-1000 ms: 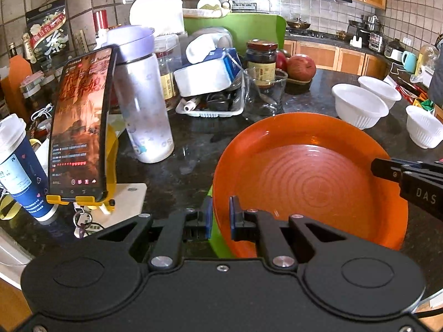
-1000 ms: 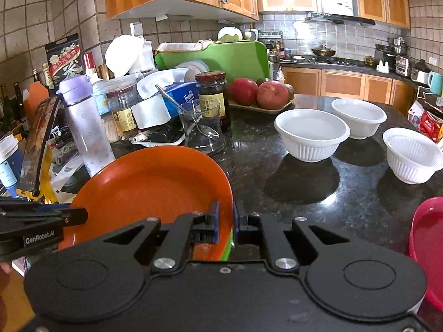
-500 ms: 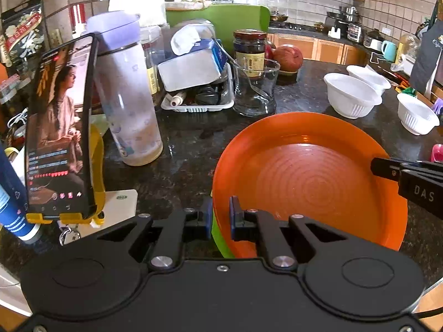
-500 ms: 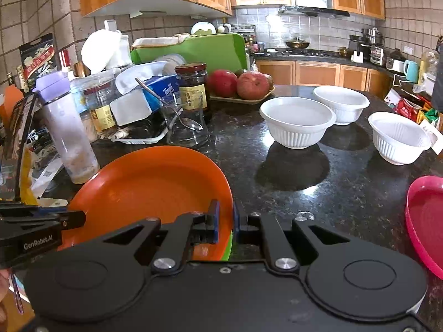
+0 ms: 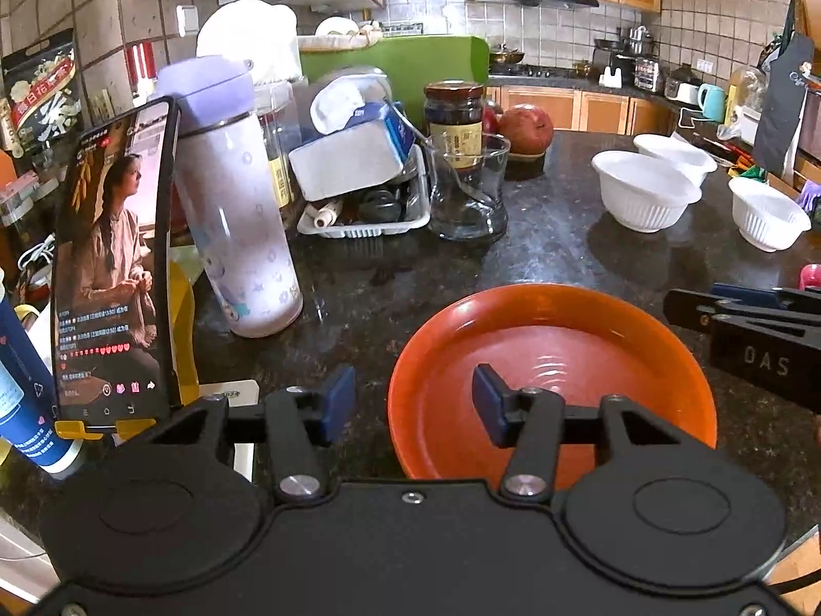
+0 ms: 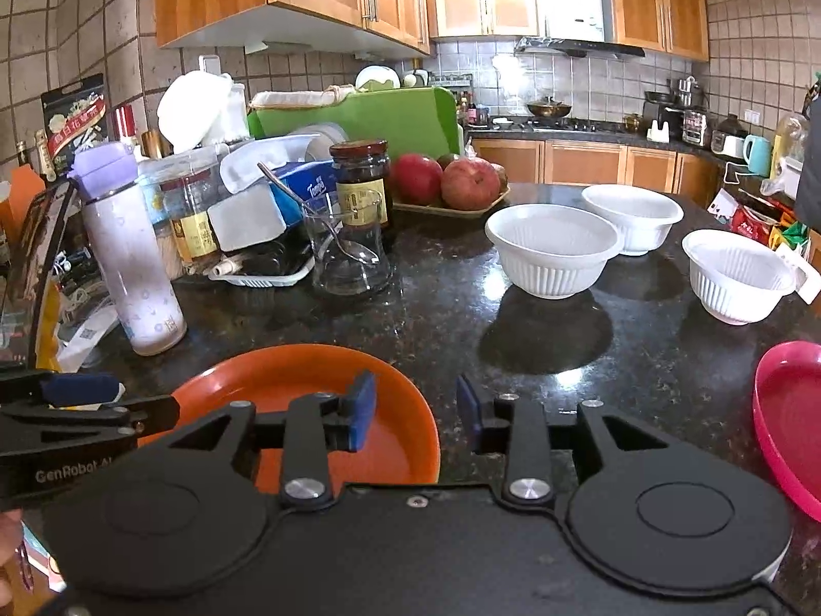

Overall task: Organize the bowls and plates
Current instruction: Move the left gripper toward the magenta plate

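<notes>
An orange plate (image 5: pixel 554 354) lies flat on the dark counter; it also shows in the right wrist view (image 6: pixel 287 385). My left gripper (image 5: pixel 413 403) is open, its jaws either side of the plate's left rim. My right gripper (image 6: pixel 415 410) is open over the plate's right rim. Three white ribbed bowls stand apart at the back right: one (image 6: pixel 551 249), a second (image 6: pixel 633 218), a third (image 6: pixel 739 274). A pink plate (image 6: pixel 790 410) lies at the right edge.
A lilac bottle (image 5: pixel 236 226), a phone on a yellow stand (image 5: pixel 115 277), a glass beaker with a spoon (image 6: pixel 349 246), a jar (image 6: pixel 359 179), a tray of clutter (image 5: pixel 364 205) and apples (image 6: pixel 446 182) crowd the left and back of the counter (image 6: pixel 513 318).
Both grippers opened and let go of the orange plate, which now lies lower and flat on the counter. Both grippers pulled back a little.
</notes>
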Motion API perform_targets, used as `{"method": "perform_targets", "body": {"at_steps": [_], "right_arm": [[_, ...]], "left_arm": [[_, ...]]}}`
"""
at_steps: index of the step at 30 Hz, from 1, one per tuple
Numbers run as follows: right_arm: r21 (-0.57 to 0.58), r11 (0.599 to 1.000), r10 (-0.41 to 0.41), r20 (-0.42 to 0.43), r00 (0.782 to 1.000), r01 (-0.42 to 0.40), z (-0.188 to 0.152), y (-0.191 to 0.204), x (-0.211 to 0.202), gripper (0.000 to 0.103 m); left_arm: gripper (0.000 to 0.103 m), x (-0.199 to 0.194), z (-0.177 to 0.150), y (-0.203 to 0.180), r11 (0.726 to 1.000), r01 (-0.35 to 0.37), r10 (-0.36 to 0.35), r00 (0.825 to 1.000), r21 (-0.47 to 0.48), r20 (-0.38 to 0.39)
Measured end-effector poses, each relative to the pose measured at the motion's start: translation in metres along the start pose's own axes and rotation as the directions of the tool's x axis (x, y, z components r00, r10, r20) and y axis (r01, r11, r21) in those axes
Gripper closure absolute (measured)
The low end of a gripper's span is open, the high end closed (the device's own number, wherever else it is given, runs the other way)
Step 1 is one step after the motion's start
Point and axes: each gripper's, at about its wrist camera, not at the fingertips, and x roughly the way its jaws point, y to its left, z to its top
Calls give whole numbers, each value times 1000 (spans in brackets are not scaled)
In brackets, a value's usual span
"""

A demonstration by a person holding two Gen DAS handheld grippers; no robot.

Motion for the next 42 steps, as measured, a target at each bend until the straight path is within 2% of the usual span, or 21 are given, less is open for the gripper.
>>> {"method": "perform_targets", "body": {"at_steps": [3, 7, 11, 15, 21, 27, 32, 42], "right_arm": [[-2, 1000, 4, 15, 1000, -4, 0, 0, -3, 59], [-9, 1000, 5, 26, 1000, -5, 0, 2, -6, 52], [-7, 1000, 4, 39, 999, -4, -1, 2, -9, 45], [-5, 1000, -10, 64, 998, 11, -2, 3, -12, 45], [10, 998, -63, 153, 986, 62, -3, 3, -21, 45], [92, 994, -78, 164, 983, 63, 1, -6, -26, 45], [137, 990, -59, 149, 987, 39, 1, -17, -31, 44], [156, 984, -114, 158, 981, 89, -6, -44, -45, 44]], "left_arm": [[45, -4, 0, 0, 1000, 4, -4, 1000, -1, 8], [38, -7, 0, -1, 1000, 8, -8, 1000, -11, 19], [38, -9, -1, -2, 1000, 6, -6, 1000, -14, 25], [38, -10, -2, -2, 1000, 12, -11, 1000, -18, 26], [38, -14, -3, -1, 1000, 17, -16, 999, -21, 36], [38, -15, -3, 1, 999, 17, -16, 999, -31, 30], [38, -14, -2, 0, 999, 41, -41, 999, -18, 12], [38, -13, 2, -21, 997, 75, -75, 997, 14, 11]]}}
